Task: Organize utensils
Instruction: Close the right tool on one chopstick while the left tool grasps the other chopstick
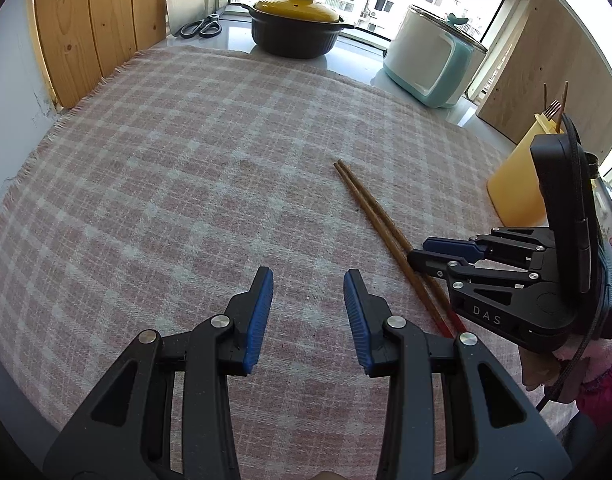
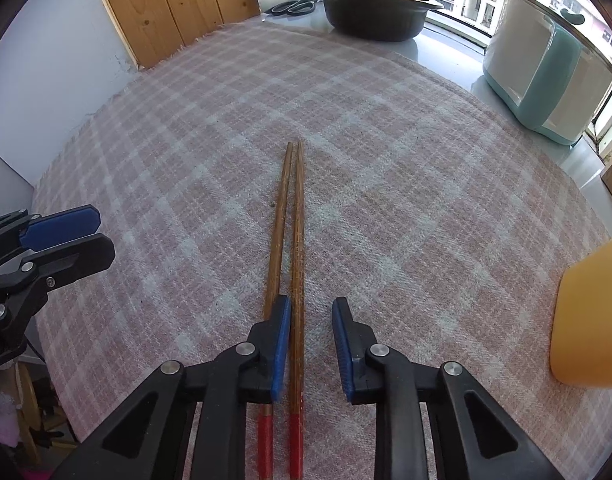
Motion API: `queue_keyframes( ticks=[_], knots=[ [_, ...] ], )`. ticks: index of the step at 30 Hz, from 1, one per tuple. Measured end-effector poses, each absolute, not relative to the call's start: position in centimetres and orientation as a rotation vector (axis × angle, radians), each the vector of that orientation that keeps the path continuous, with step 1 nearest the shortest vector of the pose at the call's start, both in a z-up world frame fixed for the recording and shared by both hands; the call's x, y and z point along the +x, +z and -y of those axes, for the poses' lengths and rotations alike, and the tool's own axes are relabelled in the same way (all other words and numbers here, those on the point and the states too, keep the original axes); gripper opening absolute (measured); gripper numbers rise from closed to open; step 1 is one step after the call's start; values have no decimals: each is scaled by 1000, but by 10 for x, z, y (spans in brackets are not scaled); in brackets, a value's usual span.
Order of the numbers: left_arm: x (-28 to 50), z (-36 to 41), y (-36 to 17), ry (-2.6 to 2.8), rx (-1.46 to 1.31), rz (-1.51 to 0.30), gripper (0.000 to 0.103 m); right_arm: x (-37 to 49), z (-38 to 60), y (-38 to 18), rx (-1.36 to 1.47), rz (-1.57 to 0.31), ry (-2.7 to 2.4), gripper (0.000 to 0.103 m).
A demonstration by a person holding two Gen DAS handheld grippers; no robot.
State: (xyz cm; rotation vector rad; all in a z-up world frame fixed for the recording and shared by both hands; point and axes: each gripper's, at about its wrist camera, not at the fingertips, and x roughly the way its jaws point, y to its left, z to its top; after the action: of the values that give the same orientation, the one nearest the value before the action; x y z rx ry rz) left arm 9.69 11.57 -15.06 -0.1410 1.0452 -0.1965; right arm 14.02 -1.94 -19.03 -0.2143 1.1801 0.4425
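Two wooden chopsticks (image 2: 295, 220) with red ends lie side by side on the pink checked cloth (image 2: 406, 200). My right gripper (image 2: 310, 304) is low over their red-ended part and is open. One chopstick lies between the pads, against the left pad, and the other runs under the left finger. From the left wrist view the chopsticks (image 1: 370, 200) run toward the right gripper (image 1: 420, 252). My left gripper (image 1: 308, 276) stands open over bare cloth to their left, holding nothing. A yellow utensil holder (image 1: 514, 184) at the right holds a fork (image 1: 550, 110) and thin sticks.
At the back by the window stand a dark pot with a yellow lid (image 1: 295, 28), a white and teal cooker (image 1: 430, 60) and scissors (image 1: 201, 28). Wooden boards (image 1: 97, 20) line the left wall. The yellow holder (image 2: 590, 320) stands close on the right gripper's right.
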Motion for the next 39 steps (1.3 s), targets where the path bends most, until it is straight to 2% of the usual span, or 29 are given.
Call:
queue_keyframes(
  ticks=[7, 24, 31, 33, 36, 39],
  knots=[
    [100, -107, -153, -216, -141, -1054, 37, 142, 29, -191, -152, -1195, 412, 6],
    [145, -54, -180, -302, -191, -1138, 36, 130, 83, -188, -24, -1233, 339, 6],
    [161, -32, -190, -295, -87, -1123, 36, 139, 76, -184, -84, -1229, 379, 15],
    [161, -23, -191, -303, -17, -1109, 16, 141, 74, -186, -95, -1237, 372, 15],
    [162, -21, -191, -332, 22, -1100, 15, 144, 74, -189, -96, -1251, 356, 13],
    [163, -25, -191, -359, 21, -1108, 13, 146, 79, -190, -62, -1261, 332, 5]
  ],
)
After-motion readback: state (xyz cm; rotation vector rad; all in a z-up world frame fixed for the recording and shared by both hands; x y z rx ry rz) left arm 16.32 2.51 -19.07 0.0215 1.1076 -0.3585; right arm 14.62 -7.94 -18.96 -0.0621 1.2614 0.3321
